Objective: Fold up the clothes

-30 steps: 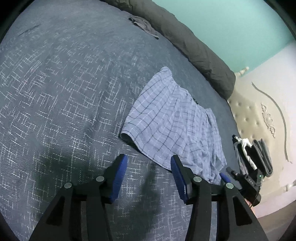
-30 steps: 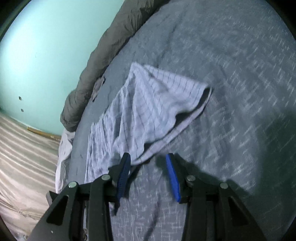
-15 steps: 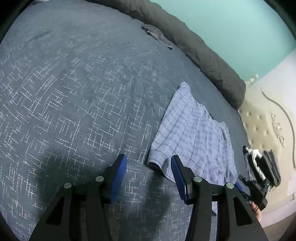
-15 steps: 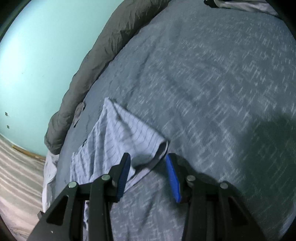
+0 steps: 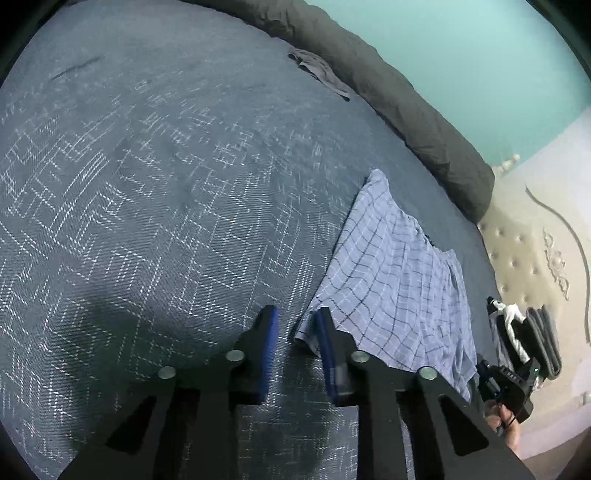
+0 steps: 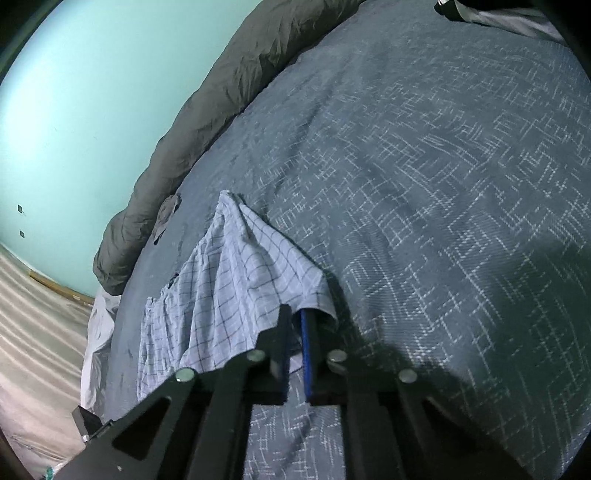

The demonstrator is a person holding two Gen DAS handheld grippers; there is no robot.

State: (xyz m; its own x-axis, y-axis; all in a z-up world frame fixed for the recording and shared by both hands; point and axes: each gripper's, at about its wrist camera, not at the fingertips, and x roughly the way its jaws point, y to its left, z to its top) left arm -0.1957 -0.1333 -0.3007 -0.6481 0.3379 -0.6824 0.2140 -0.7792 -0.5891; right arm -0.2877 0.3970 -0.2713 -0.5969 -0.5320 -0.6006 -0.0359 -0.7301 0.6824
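Note:
Light blue checked shorts (image 5: 391,291) lie flat on the dark blue patterned bedspread (image 5: 166,206). My left gripper (image 5: 295,314) is at their near left corner, and its jaws are closing. The corner lies against the right pad, and a gap still shows beside the left pad. My right gripper (image 6: 295,312) is shut on the other near corner of the shorts (image 6: 240,280), where the cloth bunches up over its fingertips. The left wrist view also shows the right gripper (image 5: 506,384) at the bed's edge, held by a hand (image 5: 508,424).
A long grey rolled duvet (image 5: 388,88) runs along the far edge below the teal wall. A small grey garment (image 5: 321,70) lies beside it. Dark folded items (image 5: 543,336) sit by the beige tufted headboard (image 5: 524,258). Another garment (image 6: 498,14) lies at the far corner.
Both pairs of jaws have narrowed. The right pair went from open around the shorts' edge to shut on it. The left pair drew in around the shorts' corner.

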